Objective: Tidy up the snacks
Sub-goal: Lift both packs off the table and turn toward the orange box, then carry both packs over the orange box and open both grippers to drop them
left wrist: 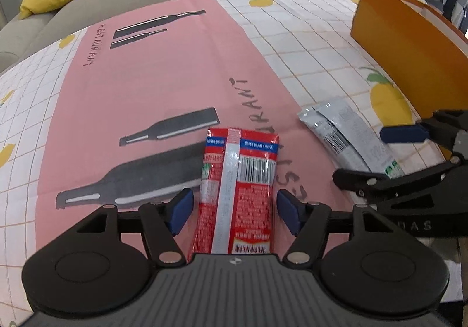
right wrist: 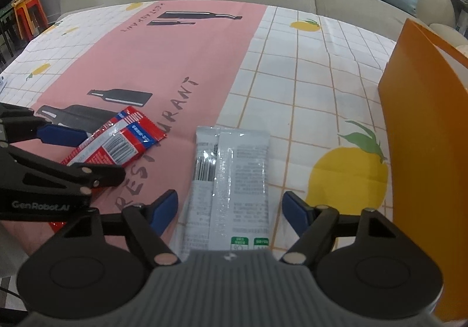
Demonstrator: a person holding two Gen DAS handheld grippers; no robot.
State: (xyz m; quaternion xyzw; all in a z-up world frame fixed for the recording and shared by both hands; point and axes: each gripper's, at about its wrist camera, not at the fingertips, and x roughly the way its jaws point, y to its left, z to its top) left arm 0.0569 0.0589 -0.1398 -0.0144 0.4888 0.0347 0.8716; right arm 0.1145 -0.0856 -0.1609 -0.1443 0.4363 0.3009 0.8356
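Both spread wide, nothing held: left gripper (left wrist: 235, 211) straddling the flat red foil snack packet (left wrist: 238, 189), right gripper (right wrist: 230, 210) straddling the pale grey foil sachet (right wrist: 231, 183), both flat on the desk (right wrist: 307, 75). Risks: slick foil sliding or crumpling; linkages colliding. Orange box wall (right wrist: 424, 137) close beside sachet; open cloth beyond.

The left gripper (left wrist: 235, 210) is hanging low over the tablecloth (left wrist: 146, 87), pointing toward the far edge of it, and its blue fingers (left wrist: 181, 210) are standing wide apart, not pressing on anything. The right gripper (right wrist: 231, 210) is hovering beside it, further toward the white checked part of the tablecloth (right wrist: 307, 78), also pointing forward. Its blue fingers (right wrist: 163, 210) are spread wide as well and are gripping nothing. Both bodies are tilting slightly downward, and the two grippers are sitting close together, side by side.
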